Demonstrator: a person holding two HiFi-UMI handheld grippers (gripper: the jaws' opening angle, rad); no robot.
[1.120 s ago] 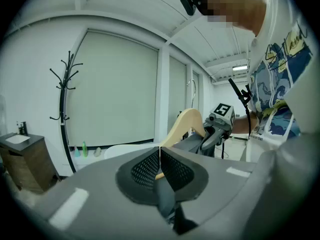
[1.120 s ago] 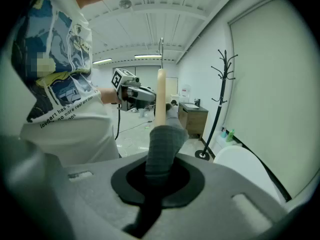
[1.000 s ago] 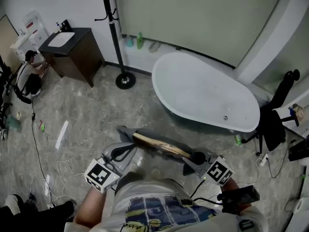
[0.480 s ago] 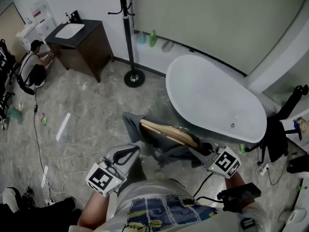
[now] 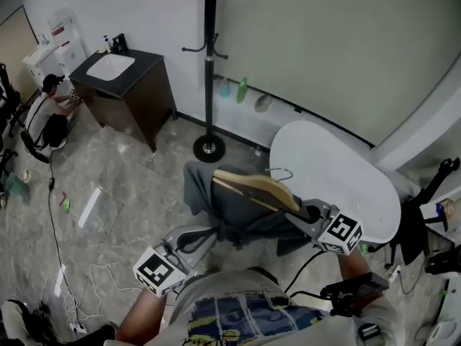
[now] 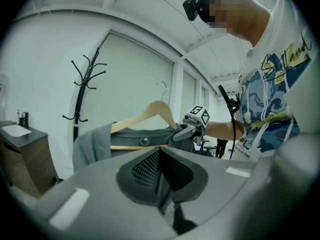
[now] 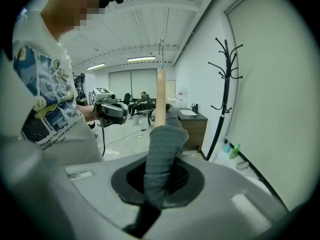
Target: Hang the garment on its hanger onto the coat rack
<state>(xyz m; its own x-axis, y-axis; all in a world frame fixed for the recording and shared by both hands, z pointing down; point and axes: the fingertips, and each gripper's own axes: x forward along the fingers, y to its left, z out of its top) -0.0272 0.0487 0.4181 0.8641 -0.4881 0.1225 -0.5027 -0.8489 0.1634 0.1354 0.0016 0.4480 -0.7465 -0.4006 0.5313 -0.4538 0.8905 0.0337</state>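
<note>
Grey garment (image 5: 230, 211) on hanger (image 5: 252, 187), R tool (image 5: 308, 211) clenched on its fabric for carrying; L tool (image 5: 202, 234) closed, empty; coat rack (image 5: 209, 71) 12 o'clock.

The person wears a white short-sleeved T-shirt (image 5: 230, 319) printed with blue waves and yellow patches, and a black camera (image 6: 192, 6) is strapped to the head. The left tongs (image 5: 211, 231) and right tongs (image 5: 302, 211) are grey moulded plastic, each bearing a black-and-white marker cube (image 5: 158, 270). A thin black cable (image 5: 301, 269) runs towards what seems to be a black box (image 5: 353, 294) by the right wrist.
</note>
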